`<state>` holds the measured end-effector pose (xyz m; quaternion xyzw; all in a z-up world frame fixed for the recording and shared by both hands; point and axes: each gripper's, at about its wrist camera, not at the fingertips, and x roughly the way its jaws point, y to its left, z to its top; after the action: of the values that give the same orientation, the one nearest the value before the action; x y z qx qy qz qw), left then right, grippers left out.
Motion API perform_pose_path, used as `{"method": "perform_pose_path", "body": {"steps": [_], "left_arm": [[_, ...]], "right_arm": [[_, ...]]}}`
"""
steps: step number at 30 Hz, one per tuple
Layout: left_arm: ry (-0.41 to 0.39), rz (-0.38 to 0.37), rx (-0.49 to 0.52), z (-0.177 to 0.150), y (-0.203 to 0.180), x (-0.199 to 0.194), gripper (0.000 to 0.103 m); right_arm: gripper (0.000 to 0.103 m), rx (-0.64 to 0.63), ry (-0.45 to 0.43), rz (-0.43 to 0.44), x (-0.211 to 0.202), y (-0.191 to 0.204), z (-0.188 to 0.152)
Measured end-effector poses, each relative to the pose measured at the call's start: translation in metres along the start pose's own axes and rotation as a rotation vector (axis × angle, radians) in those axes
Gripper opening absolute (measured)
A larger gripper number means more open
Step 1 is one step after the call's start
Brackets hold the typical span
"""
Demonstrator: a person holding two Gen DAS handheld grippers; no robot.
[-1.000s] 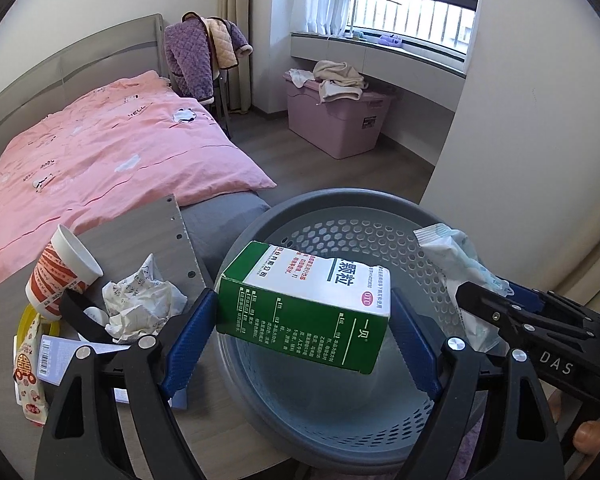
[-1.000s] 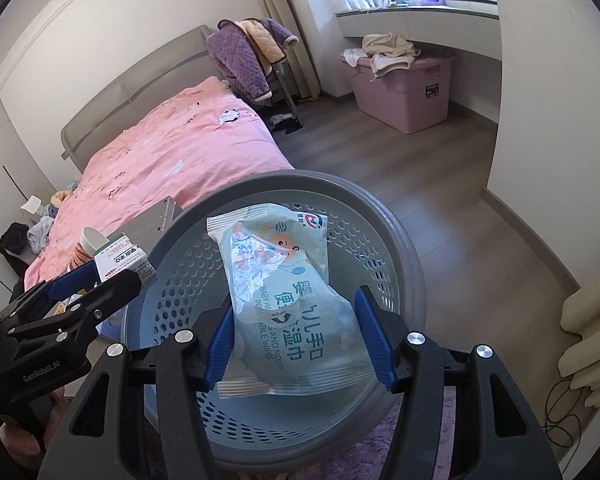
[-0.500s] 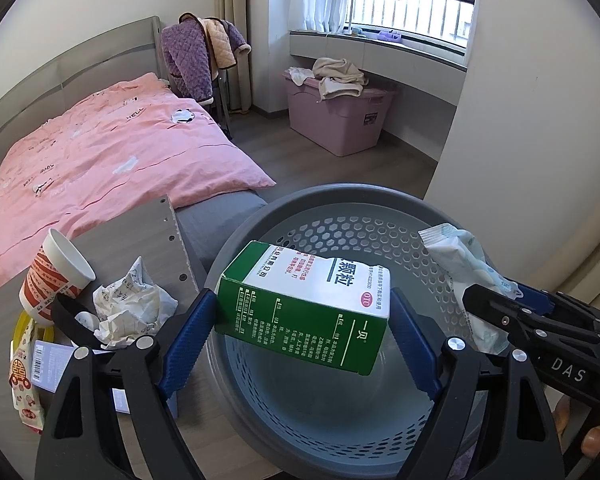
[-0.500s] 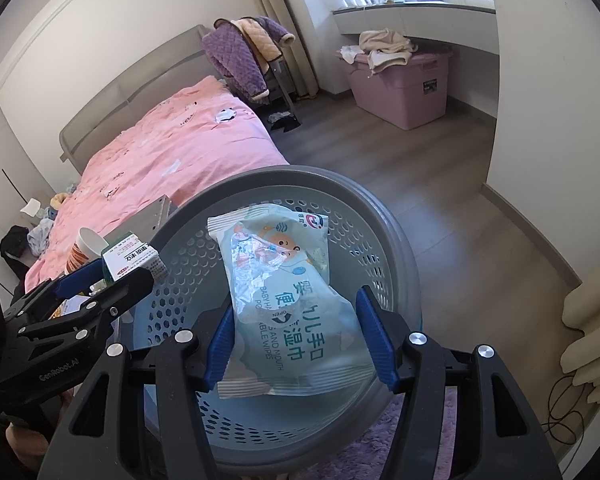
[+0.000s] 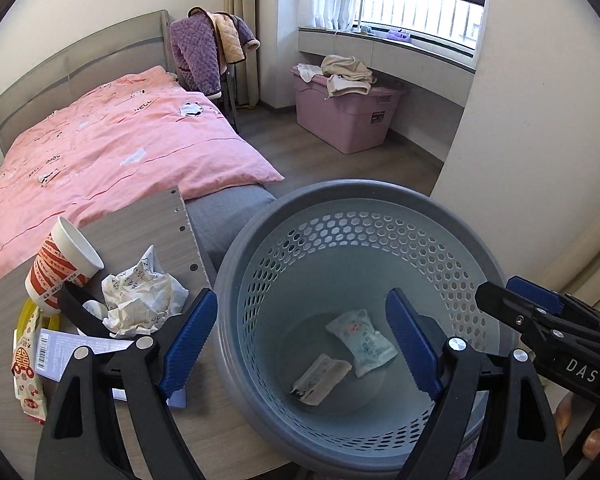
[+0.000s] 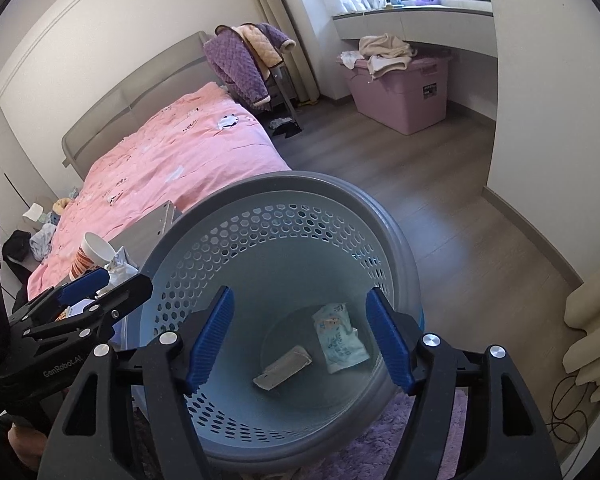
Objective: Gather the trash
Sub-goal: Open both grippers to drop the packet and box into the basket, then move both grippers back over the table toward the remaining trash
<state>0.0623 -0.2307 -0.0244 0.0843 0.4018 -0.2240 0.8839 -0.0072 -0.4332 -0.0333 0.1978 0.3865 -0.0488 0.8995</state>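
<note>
A grey perforated trash basket (image 5: pixel 452 216) (image 6: pixel 400 220) stands below both grippers. On its floor lie the wet-wipes pack (image 5: pixel 364 340) (image 6: pixel 340 338) and the carton (image 5: pixel 320 372) (image 6: pixel 284 366), tipped on its side. My left gripper (image 5: pixel 302 340) hangs open over the basket with nothing between its fingers. My right gripper (image 6: pixel 300 340) is also over the basket, its jaws still opening and empty. A crumpled paper (image 5: pixel 140 296), a red-and-white paper cup (image 5: pixel 60 268) and flat wrappers (image 5: pixel 28 364) lie on the wooden table (image 5: pixel 140 232) at the left.
A bed with a pink duvet (image 5: pixel 112 148) lies behind the table. A pink storage box (image 5: pixel 344 116) with clothes stands under the window. A chair holds a purple jacket (image 5: pixel 196 56). A white wall corner (image 5: pixel 540 100) is at the right, and a purple rug (image 6: pixel 380 440) lies under the basket.
The left gripper let go of the green-and-white carton and the right gripper widened and dropped the wipes pack; both now lie at the bottom of the basket.
</note>
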Motion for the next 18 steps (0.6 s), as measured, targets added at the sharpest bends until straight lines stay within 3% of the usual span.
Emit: {"method": "perform_pose_path", "body": {"steps": [18], "left_arm": [[0.010, 0.023, -0.018, -0.0061, 0.0082, -0.0013, 0.082]], "right_arm": [[0.068, 0.000, 0.022, 0.008, 0.0036, 0.0014, -0.0019]]}}
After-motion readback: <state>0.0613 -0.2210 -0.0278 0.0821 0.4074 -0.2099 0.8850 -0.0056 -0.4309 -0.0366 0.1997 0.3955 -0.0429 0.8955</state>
